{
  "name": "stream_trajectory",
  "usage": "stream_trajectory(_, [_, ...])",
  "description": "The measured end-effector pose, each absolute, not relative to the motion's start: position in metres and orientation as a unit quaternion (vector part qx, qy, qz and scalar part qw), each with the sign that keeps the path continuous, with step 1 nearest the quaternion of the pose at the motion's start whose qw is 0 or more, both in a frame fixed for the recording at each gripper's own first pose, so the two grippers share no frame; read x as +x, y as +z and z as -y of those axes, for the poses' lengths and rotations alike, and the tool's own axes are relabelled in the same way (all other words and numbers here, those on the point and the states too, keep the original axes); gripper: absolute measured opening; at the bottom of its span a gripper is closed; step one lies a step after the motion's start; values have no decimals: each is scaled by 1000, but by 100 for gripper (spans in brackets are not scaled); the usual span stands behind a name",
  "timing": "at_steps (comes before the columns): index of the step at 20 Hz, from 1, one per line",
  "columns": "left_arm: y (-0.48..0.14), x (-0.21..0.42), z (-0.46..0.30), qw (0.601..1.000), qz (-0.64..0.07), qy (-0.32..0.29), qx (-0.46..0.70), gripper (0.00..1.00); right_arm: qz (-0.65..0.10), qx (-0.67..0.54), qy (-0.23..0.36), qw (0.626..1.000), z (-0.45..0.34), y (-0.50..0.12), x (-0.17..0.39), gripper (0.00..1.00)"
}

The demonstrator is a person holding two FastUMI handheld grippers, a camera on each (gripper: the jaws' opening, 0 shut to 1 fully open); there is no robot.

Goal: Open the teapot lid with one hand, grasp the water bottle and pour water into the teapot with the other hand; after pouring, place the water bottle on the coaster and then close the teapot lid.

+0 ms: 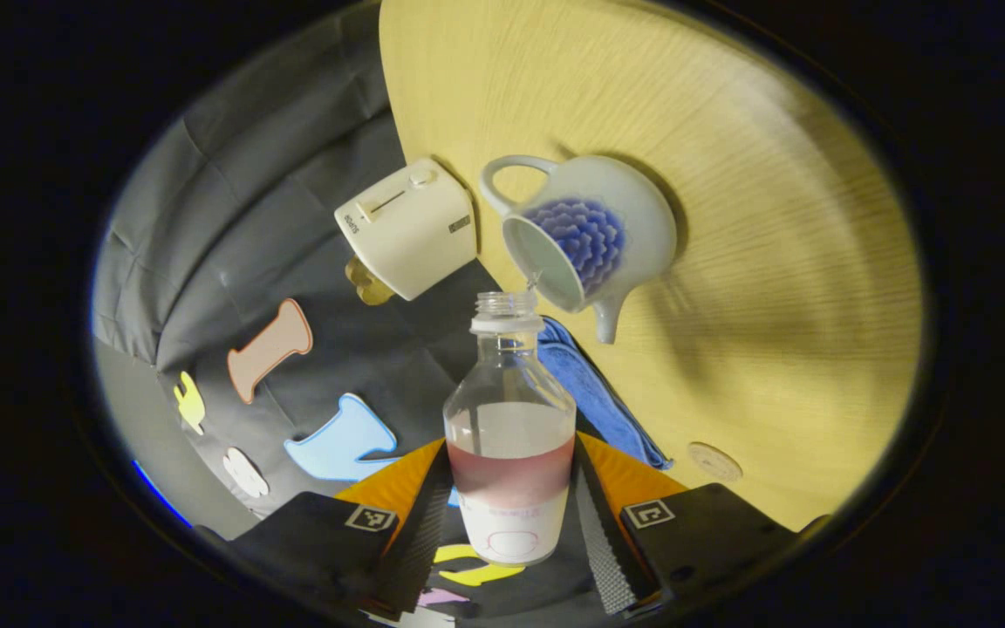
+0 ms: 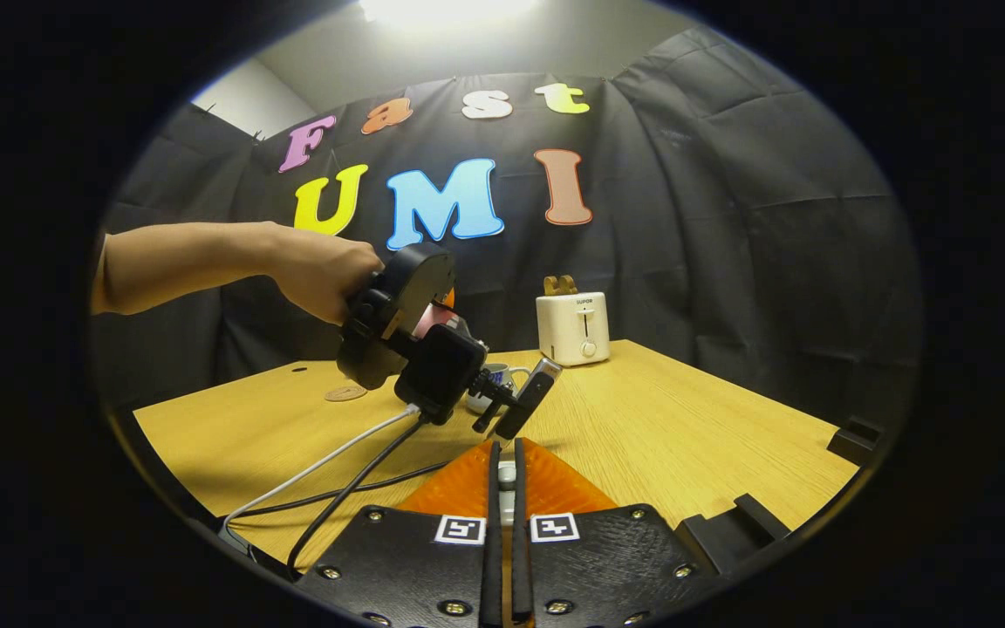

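The clear water bottle (image 1: 509, 436), part full and uncapped, is tipped over with my left gripper (image 1: 511, 462) shut on its lower body. Its mouth is at the open top of the white teapot (image 1: 594, 235) with the blue pattern, and a thin trickle runs between them. In the right gripper view a hand holds the left gripper (image 2: 516, 397) over the teapot (image 2: 492, 373), which is mostly hidden behind it. My right gripper (image 2: 507, 475) is low over the table, its fingers nearly together on a small white piece that looks like the teapot lid's knob. The round coaster (image 1: 712, 460) (image 2: 345, 393) lies bare on the table.
A white toaster (image 2: 574, 327) (image 1: 406, 228) stands at the table's back edge. A blue cloth (image 1: 594, 388) lies beside the teapot. Cables (image 2: 337, 488) trail from the left gripper across the wooden table (image 2: 686, 436) towards its front edge.
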State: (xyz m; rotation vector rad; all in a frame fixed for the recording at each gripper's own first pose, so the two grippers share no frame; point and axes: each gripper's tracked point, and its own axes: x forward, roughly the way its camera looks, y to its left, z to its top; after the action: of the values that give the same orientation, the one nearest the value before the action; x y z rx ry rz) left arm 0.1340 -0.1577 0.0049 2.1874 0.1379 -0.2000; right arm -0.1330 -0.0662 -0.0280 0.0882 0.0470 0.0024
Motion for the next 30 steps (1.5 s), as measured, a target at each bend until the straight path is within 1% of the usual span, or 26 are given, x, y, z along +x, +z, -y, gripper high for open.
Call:
stream_trajectory(7, [7,132,158,446,-59,-79,890,85,-21,43,2,999,65,-26,-135,4])
stream_trajectory(12, [7,133,156,448,-61,-80,888,86,-23,44,1,999,66,-27,-135,4])
stream_trajectory(14, [6,134,160,456,-46,-84,885,85,-24,44,1,999,66,-28,-135,4])
stream_trajectory(17, [1,139,154,480,-45,-93,871,85,-26,47,2,999,66,-30,-134,4])
stream_trajectory(20, [-3,146,155,511,-26,-107,853,86,-26,48,3,999,65,-29,-134,4])
stream_trajectory(22, [-12,143,157,546,-26,-127,828,86,-26,48,3,999,64,-28,-134,4])
stream_trajectory(26, [-9,150,149,630,-14,-139,764,86,-20,47,4,999,63,-23,-131,4])
stream_trajectory(27, [-10,148,145,668,-16,-145,730,87,-16,42,7,999,62,-19,-129,5])
stream_trajectory(30, [-3,134,129,736,-13,-142,661,86,-4,31,17,999,54,-7,-125,4])
